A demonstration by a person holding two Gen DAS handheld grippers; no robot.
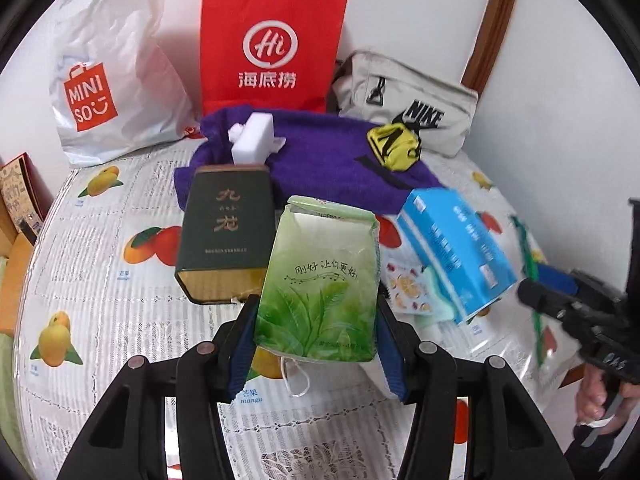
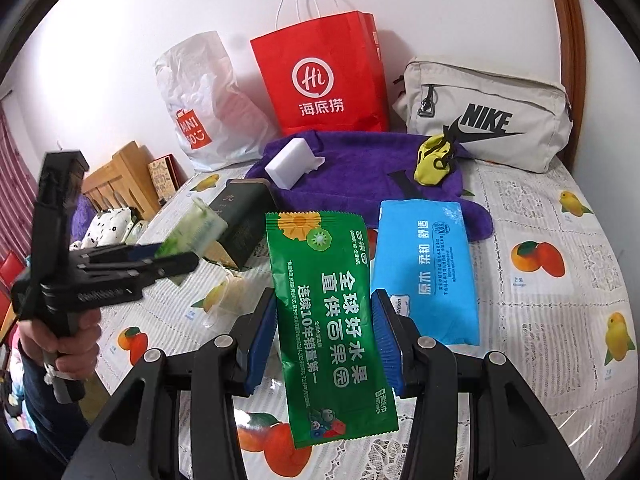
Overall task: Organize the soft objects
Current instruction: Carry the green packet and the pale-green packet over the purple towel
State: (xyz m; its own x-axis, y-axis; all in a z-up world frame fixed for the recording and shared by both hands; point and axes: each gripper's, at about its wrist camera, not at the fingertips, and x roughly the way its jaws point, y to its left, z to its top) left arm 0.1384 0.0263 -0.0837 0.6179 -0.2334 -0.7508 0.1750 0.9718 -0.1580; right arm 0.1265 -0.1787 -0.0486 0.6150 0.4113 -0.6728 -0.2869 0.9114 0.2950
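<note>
The left gripper (image 1: 316, 332) held a light green tissue pack (image 1: 320, 280) tight between its blue pads. The pack stood tall, its long side pointing away, up off the table (image 1: 100, 280). The right gripper (image 2: 324, 340) squeezed a dark green wipes packet (image 2: 328, 320), long side also pointing away, lifted above the cloth. A blue tissue pack (image 2: 428, 268) lay just beside it. Bare table stayed free near the right edge.
</note>
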